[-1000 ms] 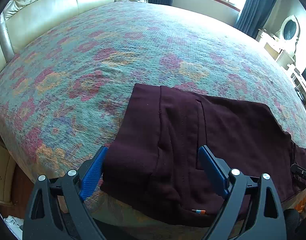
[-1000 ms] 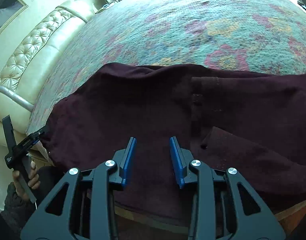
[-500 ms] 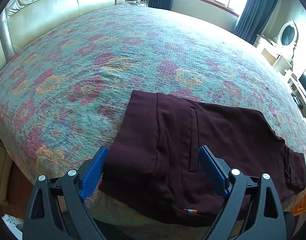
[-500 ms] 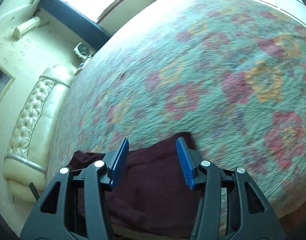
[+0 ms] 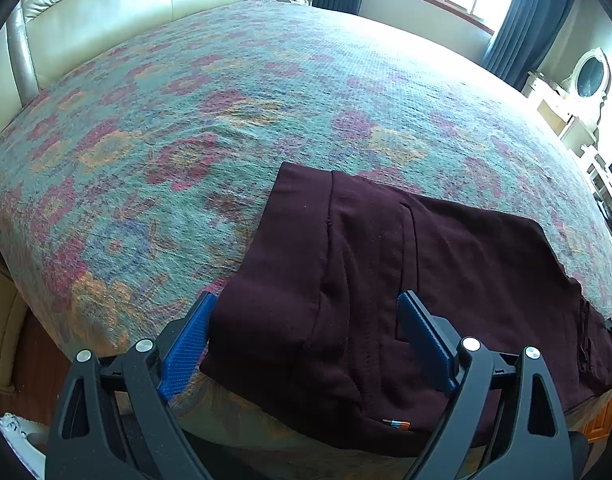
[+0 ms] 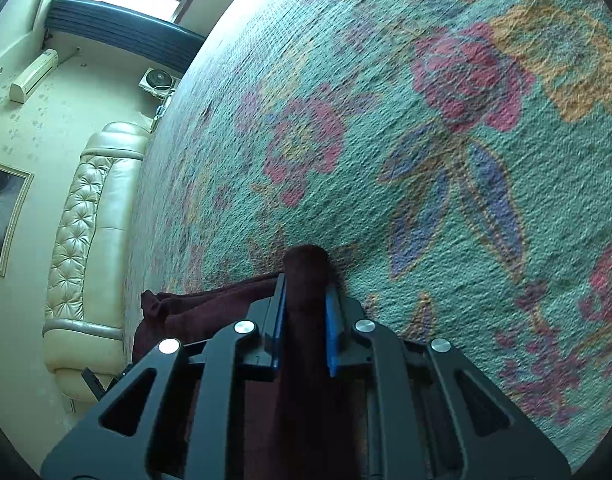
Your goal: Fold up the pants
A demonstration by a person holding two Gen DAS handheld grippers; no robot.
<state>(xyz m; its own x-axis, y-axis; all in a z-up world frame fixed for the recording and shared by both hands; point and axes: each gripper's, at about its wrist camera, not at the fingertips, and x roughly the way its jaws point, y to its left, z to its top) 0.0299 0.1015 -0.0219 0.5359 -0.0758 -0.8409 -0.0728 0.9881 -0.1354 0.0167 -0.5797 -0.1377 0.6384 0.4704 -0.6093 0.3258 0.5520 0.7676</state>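
Observation:
Dark maroon pants (image 5: 386,288) lie flat near the bed's front edge, waistband toward the left, a small orange-blue tag at the near hem. My left gripper (image 5: 306,320) is open, its blue pads straddling the waist end just above the cloth. My right gripper (image 6: 305,304) is shut on a bunched fold of the pants (image 6: 306,272), low over the bedspread; the rest of the pants (image 6: 201,308) trails to its left.
The bed (image 5: 225,100) has a floral teal, red and orange spread. A cream tufted headboard (image 5: 105,12) stands at the left. Windows with dark curtains (image 5: 522,40) and a white dresser (image 5: 578,92) are at the far right. The bed edge drops off in front.
My right gripper swung to the far end of the pants, closed on a fold of cloth and dropped close to the spread. The left gripper stayed open over the waist.

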